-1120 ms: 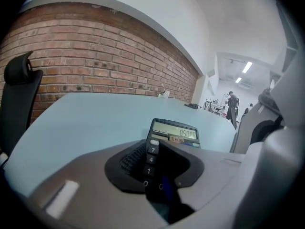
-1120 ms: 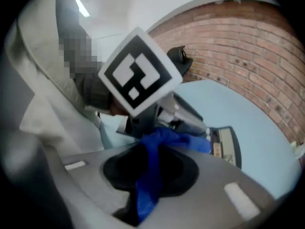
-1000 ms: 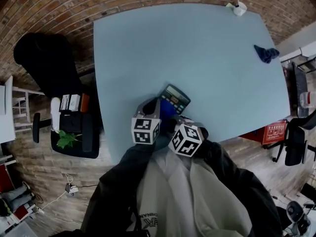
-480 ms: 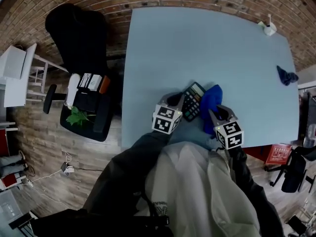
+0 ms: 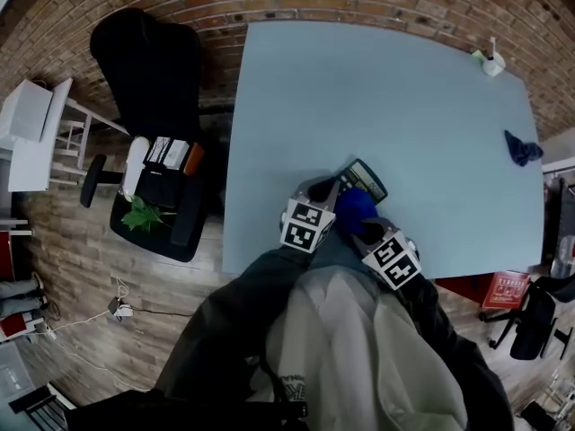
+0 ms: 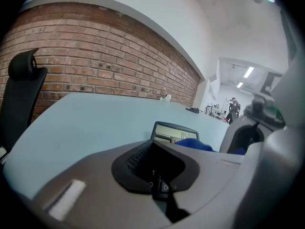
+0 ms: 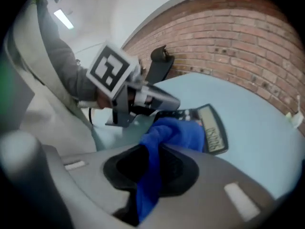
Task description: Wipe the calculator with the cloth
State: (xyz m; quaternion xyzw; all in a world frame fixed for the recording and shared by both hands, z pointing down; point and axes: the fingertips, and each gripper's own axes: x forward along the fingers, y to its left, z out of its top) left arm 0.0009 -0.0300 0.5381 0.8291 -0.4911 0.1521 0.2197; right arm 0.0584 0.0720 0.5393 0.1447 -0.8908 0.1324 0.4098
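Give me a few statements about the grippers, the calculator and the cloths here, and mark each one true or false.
1. The right gripper is clamped on a blue cloth. True.
2. The left gripper is open and empty. False: it is shut on the calculator, at its near edge.
3. The calculator's display is blank. False: digits show on it.
4. A second, dark blue cloth lies near the edge of the table, away from both grippers. True.
5. The blue cloth covers the display. False: it lies over the keys, and the display is clear.
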